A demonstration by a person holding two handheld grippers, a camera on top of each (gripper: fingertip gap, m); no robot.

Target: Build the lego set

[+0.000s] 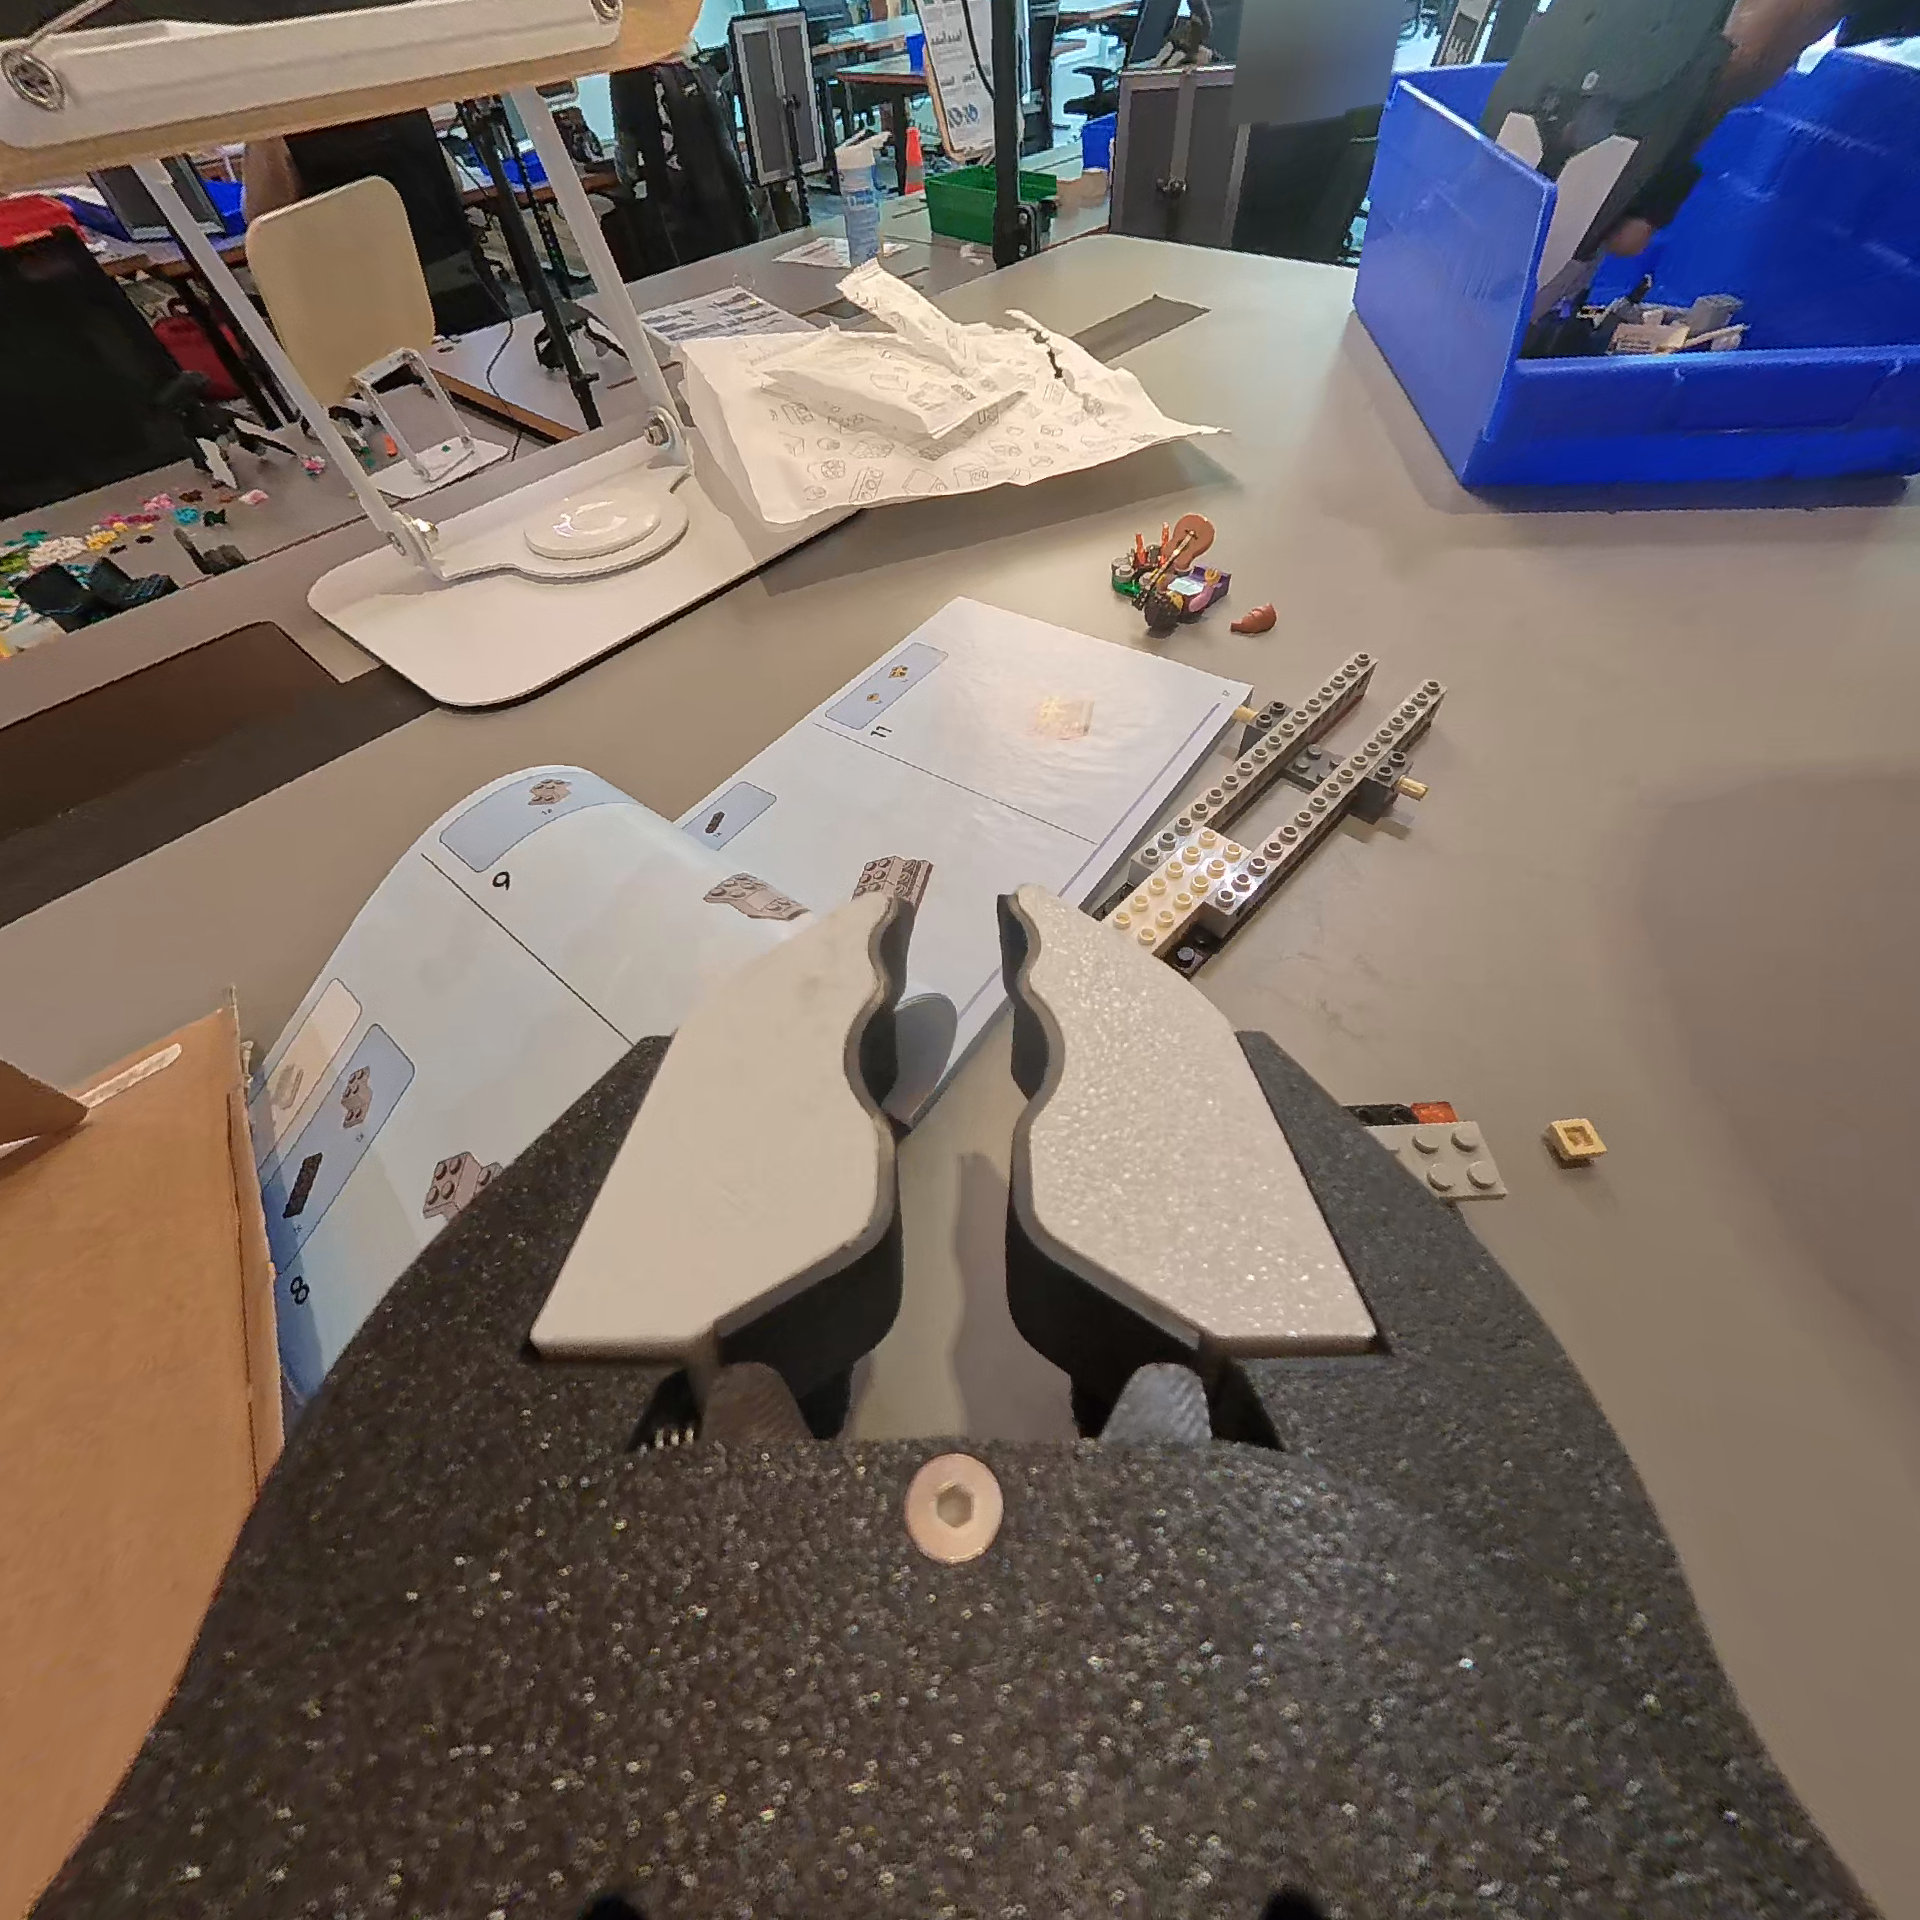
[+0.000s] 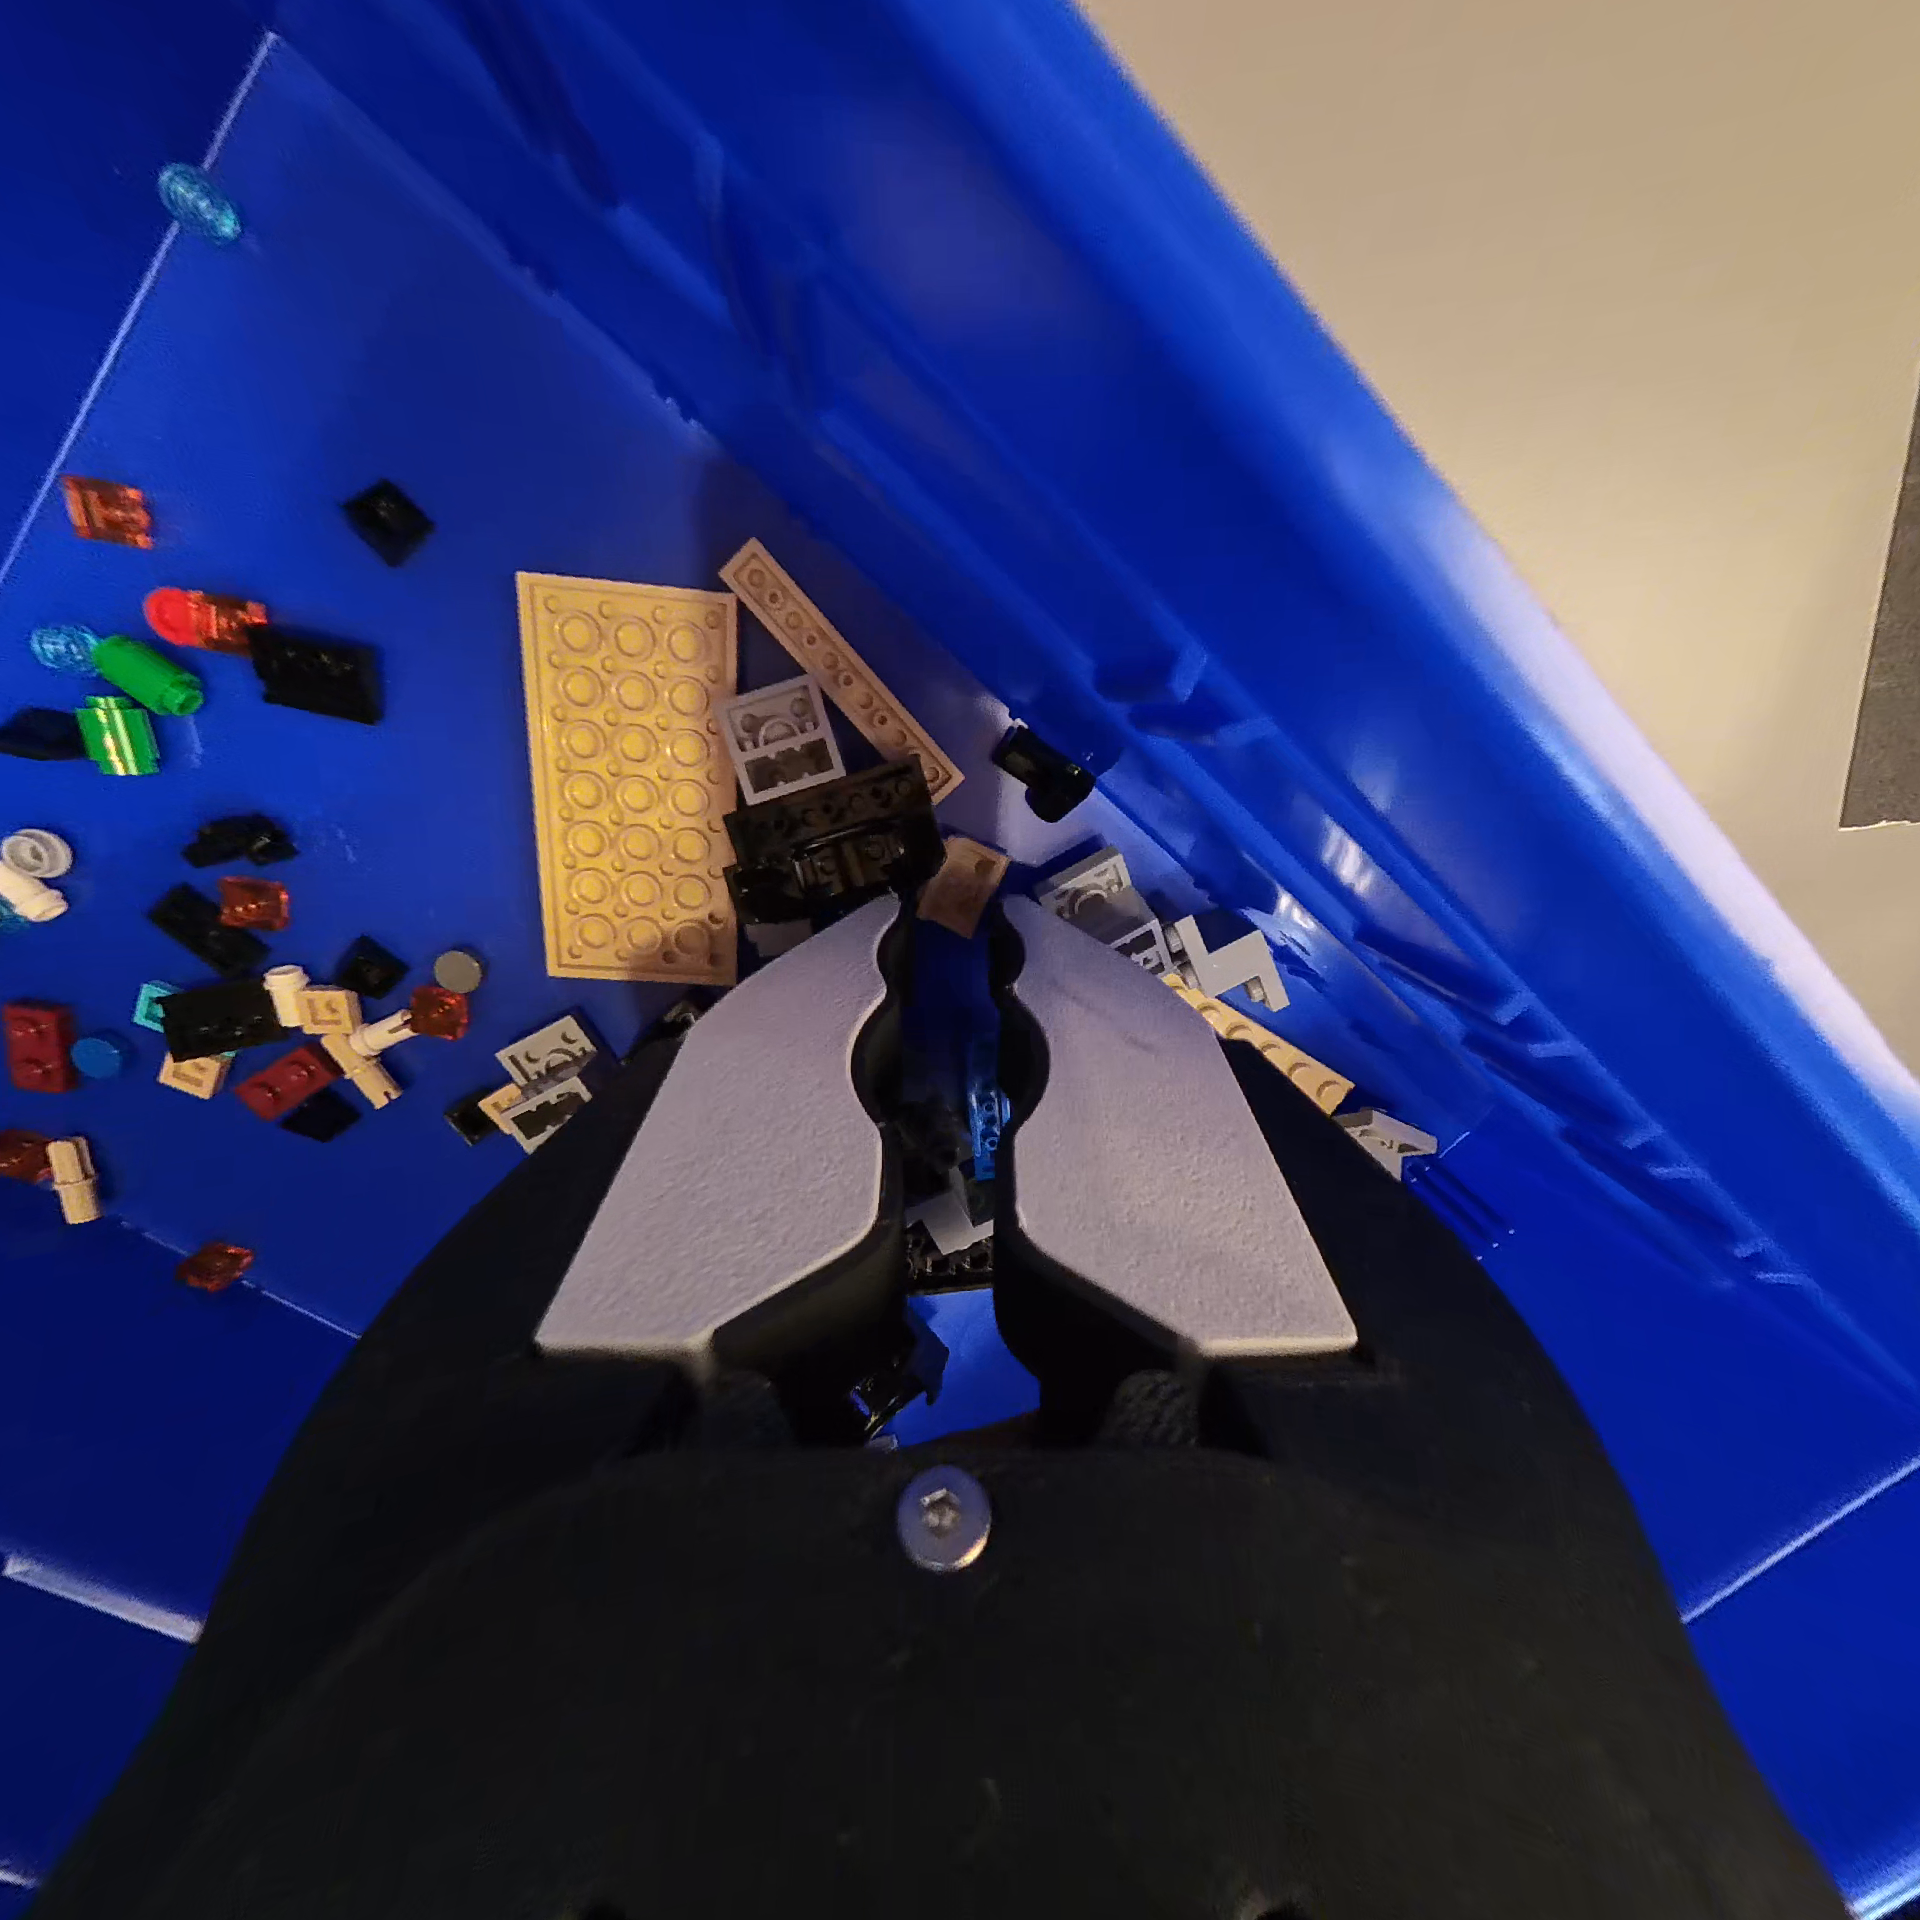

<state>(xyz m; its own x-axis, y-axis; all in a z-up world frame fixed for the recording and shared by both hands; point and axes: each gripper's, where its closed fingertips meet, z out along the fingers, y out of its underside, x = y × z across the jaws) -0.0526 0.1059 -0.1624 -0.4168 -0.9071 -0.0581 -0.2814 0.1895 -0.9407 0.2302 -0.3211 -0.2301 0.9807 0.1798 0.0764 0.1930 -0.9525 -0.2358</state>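
Two tongs work apart. Left tongs (image 1: 948, 914) hover with a bare gap over the open instruction booklet (image 1: 935, 790) on the desk (image 1: 1558, 935), brick frame (image 1: 1288, 800) just right. Right tongs (image 2: 951, 920) reach into the blue bin (image 2: 1143, 520), slightly parted, tips near a small tan tile (image 2: 966, 883) and black bricks (image 2: 831, 831), close by the bin wall.

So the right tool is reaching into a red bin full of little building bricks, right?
Not quite: the bin is blue, not red. The right wrist view shows the right tool down inside it, among little building bricks of many colours.
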